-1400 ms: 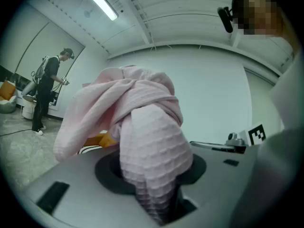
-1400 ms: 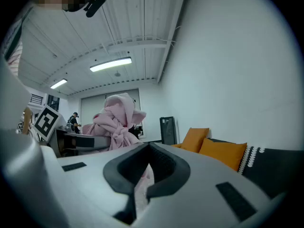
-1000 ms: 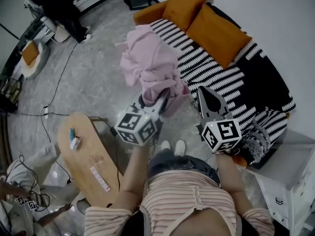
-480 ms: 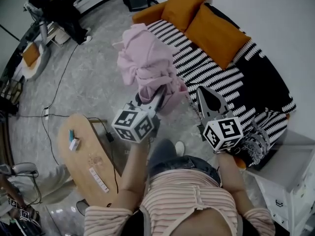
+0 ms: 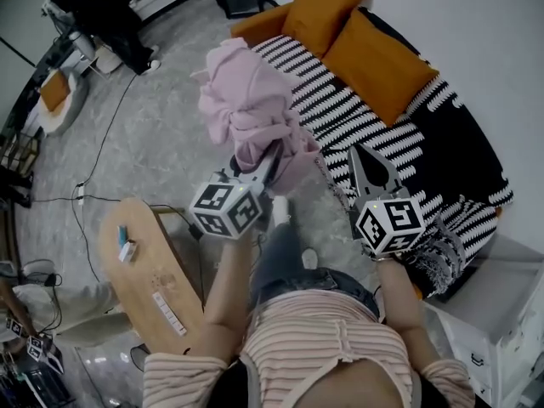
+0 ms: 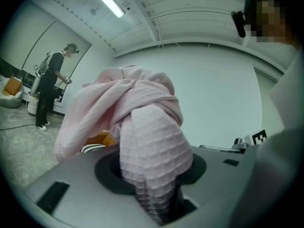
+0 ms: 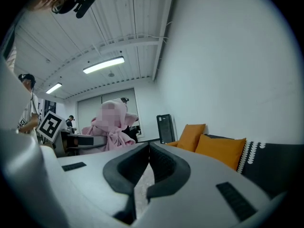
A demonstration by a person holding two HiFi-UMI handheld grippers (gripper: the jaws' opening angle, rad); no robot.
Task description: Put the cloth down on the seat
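Head view looks steeply down on a person (image 5: 331, 347) in a striped top who holds a gripper in each hand. Near the middle of the frame the left gripper (image 5: 272, 160) points toward 1 o'clock. Its fingers are closed tight on a bunched pink cloth (image 5: 251, 109). The cloth is held up in the air at about 12 o'clock. Most of its bulk is above the grey floor (image 5: 161, 143), and its 3 o'clock edge overlaps the front edge of the black-and-white striped seat (image 5: 365, 126). The cloth is not lying on the seat. Two orange cushions (image 5: 374, 58) lean along the back of the seat at 1 o'clock.

At 4 o'clock of the cloth, well apart from it, the right gripper (image 5: 359, 155) points toward 12 o'clock over the front of the seat. An oval wooden worktop (image 5: 144, 279) stands at 8 o'clock with a few small items on it that are too small to tell.

Left gripper view shows a waffle-weave fold of the cloth running down between the fingers at 6 o'clock, pinched there. The rest of the cloth bulges above and fills the centre.

Right gripper view shows the dark fingers (image 7: 166, 167) meeting at their tips with nothing between them. The cushions sit at 3 o'clock.
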